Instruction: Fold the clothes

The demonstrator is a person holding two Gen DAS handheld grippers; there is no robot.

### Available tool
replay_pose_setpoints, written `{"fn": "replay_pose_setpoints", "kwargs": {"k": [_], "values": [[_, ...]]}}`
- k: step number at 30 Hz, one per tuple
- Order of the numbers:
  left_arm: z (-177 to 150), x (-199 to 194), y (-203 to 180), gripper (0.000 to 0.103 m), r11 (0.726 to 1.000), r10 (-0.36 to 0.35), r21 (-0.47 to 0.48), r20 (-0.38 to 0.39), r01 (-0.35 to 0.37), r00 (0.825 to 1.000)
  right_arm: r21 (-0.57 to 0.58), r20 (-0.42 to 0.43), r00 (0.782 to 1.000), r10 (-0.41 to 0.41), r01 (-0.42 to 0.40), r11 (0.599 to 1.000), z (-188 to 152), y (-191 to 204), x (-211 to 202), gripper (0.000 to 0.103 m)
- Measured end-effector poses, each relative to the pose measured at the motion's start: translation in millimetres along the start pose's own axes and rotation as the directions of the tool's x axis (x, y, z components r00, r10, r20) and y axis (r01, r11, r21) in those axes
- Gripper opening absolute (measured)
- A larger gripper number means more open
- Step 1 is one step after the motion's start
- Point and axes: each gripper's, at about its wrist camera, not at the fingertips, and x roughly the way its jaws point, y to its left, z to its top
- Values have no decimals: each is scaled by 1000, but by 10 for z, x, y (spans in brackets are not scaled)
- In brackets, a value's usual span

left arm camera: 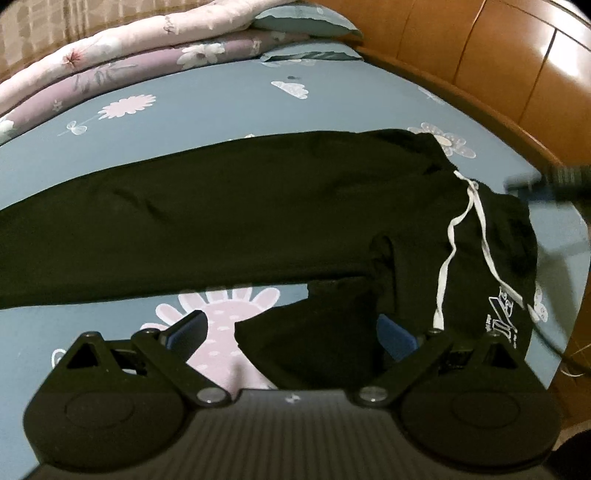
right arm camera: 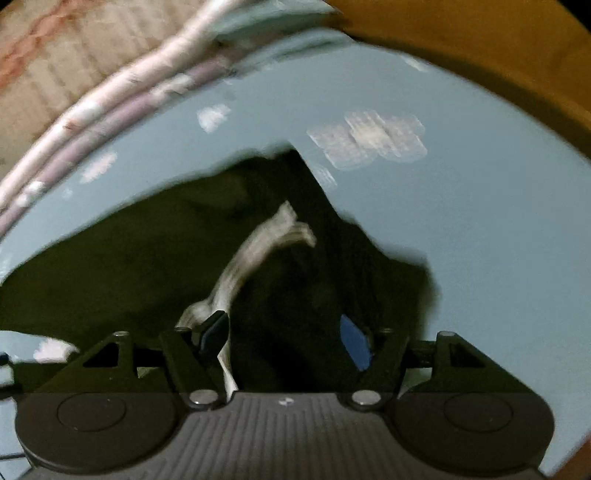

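Note:
Black trousers (left arm camera: 240,218) lie flat across the blue flowered bed sheet (left arm camera: 221,99), waist to the right. A white drawstring (left arm camera: 448,240) trails over the waist, and white print (left arm camera: 506,314) shows near the waist edge. My left gripper (left arm camera: 291,332) is open, low over the near trouser leg (left arm camera: 314,343), whose cloth reaches between its fingers. The right gripper (left arm camera: 554,181) shows as a blur at the far right by the waistband. In the blurred right wrist view, my right gripper (right arm camera: 284,338) is open over the trousers' waist (right arm camera: 295,280), with the drawstring (right arm camera: 251,254) beside its left finger (right arm camera: 214,332).
Folded pink and purple quilts (left arm camera: 129,55) and teal pillows (left arm camera: 306,22) are stacked at the far edge of the bed. A wooden bed frame (left arm camera: 498,110) and wooden cabinet panels (left arm camera: 498,44) run along the right side. A thin cable (left arm camera: 554,343) hangs at the right.

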Motion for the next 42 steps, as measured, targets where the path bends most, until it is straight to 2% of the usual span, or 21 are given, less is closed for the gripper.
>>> {"fn": "replay_pose_setpoints", "kwargs": {"k": [2,5,9,11,13,18,22,23,28,30,31,35,38,42], "values": [[19,11,-33,98,1000,26,7,-2,-26,1000,8,-14,992,122,-122,992,349,69,156,79],[52,-4,-43,98,996,85,-37,2,-84,996,2,-47,960,275,-276,961,820,197,510,82],[53,-81,-42,98,982,125,-140,-2,-124,992,-25,-147,943,298,-305,952,1201,380,1159,84],[21,-105,-62,98,978,140,-156,-14,-141,990,-14,-215,936,280,-289,957,1254,405,1538,85],[-11,-129,-83,98,972,155,-172,-27,-158,987,-16,-269,936,225,-238,971,1234,388,1875,85],[-91,-190,-134,98,957,192,-212,-58,-200,980,-105,-169,965,201,-220,970,1310,378,2122,84],[-131,-235,-172,98,946,216,-232,-77,-228,973,-121,-157,974,165,-184,975,1437,450,2250,85],[-134,-242,-173,98,943,222,-235,-81,-236,972,-131,-167,972,163,-186,974,1446,467,2268,90],[-147,-321,-126,98,933,260,-230,-94,-275,961,-213,-195,975,101,-143,967,1346,629,2036,92],[-161,-328,-73,98,928,265,-243,-97,-281,959,-272,-192,974,117,-167,948,1206,733,1854,102],[-175,-326,-50,98,928,261,-249,-97,-278,960,-306,-197,974,115,-173,936,1107,786,1800,103],[-249,-300,-4,98,934,239,-248,-97,-256,966,-410,-237,971,31,-129,903,830,937,1993,103],[-304,-304,22,98,945,204,-244,-89,-220,975,-428,-209,978,5,-96,899,845,983,2004,103],[-389,-376,84,98,963,154,-215,-46,-161,987,-308,-201,979,14,-77,948,933,906,1705,103]]}}
